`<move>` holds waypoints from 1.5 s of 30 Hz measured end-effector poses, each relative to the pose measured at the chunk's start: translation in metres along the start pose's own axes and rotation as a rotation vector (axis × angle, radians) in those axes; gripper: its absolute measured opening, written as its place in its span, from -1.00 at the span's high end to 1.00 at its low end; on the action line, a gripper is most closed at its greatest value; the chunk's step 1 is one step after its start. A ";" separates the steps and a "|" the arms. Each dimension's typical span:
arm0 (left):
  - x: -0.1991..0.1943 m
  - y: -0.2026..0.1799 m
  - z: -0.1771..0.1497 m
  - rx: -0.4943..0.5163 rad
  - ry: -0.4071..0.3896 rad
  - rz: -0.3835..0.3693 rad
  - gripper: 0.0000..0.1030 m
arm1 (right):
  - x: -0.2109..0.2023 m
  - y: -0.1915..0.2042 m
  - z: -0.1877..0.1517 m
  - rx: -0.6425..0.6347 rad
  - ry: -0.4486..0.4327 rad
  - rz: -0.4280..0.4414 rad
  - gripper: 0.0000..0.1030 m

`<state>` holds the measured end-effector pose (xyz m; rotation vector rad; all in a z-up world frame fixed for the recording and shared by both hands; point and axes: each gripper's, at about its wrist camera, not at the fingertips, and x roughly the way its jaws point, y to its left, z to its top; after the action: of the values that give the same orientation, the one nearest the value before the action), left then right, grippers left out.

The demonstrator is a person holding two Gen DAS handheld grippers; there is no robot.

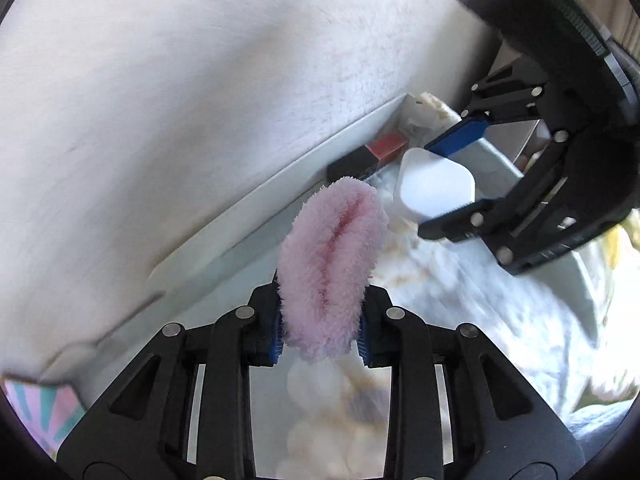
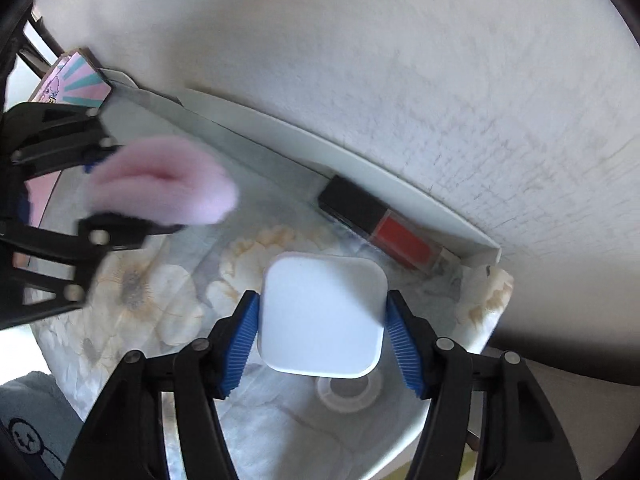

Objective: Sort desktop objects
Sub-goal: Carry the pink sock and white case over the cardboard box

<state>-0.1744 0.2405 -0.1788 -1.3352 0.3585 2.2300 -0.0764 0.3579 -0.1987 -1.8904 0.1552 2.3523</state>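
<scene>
A pink fluffy puff (image 1: 332, 256) is squeezed into a fold between the blue pads of my left gripper (image 1: 320, 320), which is shut on it. In the right wrist view the same puff (image 2: 168, 188) shows blurred at the left, in the left gripper (image 2: 120, 188). My right gripper (image 2: 322, 312) is shut on a white rounded-square box (image 2: 322, 312), with a pad pressed on each side. The left wrist view has that box (image 1: 436, 184) and the right gripper (image 1: 448, 180) at the upper right. A red lip gloss (image 2: 376, 226) with a black cap lies along the wall.
Both grippers hang over a floral-print surface (image 2: 140, 300) bounded by a white wall (image 2: 400, 60). A small clear round piece (image 2: 348, 394) lies under the white box. A pastel-striped card (image 2: 74, 80) leans at the far left. Grey cloth (image 2: 32, 432) is at the bottom left.
</scene>
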 end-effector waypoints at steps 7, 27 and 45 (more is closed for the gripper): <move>-0.054 0.029 -0.017 -0.044 -0.031 0.012 0.52 | -0.036 0.040 0.009 -0.012 -0.027 0.028 -0.13; -0.215 0.128 -0.130 -0.304 -0.124 0.213 0.52 | -0.127 0.220 0.105 -0.201 -0.195 0.091 -0.13; -0.254 0.181 -0.259 -0.575 -0.113 0.287 0.52 | -0.117 0.348 0.148 -0.392 -0.177 0.209 -0.13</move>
<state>0.0154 -0.1057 -0.0874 -1.4939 -0.1626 2.7702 -0.2492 0.0333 -0.0508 -1.8824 -0.1441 2.8519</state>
